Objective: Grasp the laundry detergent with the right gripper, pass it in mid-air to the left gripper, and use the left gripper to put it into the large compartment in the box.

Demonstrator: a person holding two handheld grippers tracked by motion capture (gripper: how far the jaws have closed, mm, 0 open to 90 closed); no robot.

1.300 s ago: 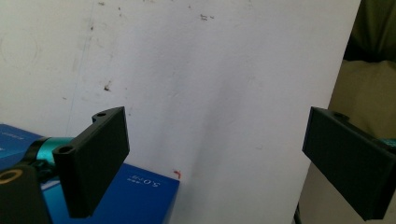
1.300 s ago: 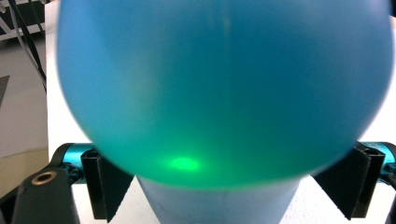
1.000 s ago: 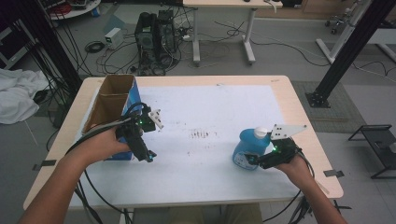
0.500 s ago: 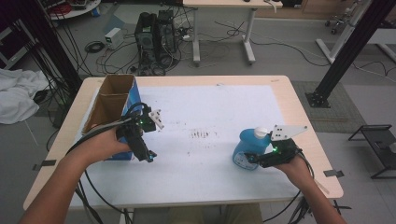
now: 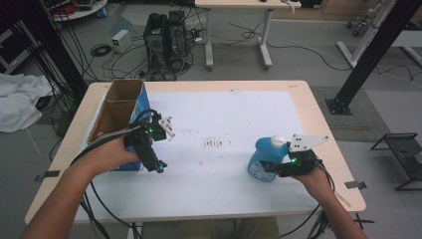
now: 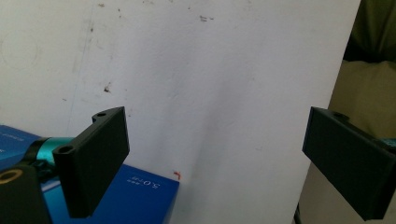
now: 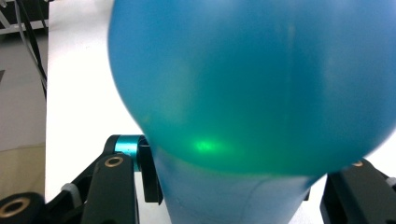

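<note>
The right gripper [image 5: 272, 168] has just been closing its jaws, and they now clamp the lower body of a blue bottle [image 5: 262, 159] with a white cap, which stands on the tabletop [image 5: 239, 124] directly ahead of that gripper, at the near right side. In the right gripper view the bottle [image 7: 252, 88] bulges out above the jaws, so the grip looks to sit low on a rounded, smooth wall. If lifted quickly, I'd expect it could tip or slide out between the pads. The left gripper [image 5: 158, 164] hovers with its jaws wide apart and nothing between them, just beside a blue cardboard box [image 5: 122, 117] well across from the bottle.
</note>
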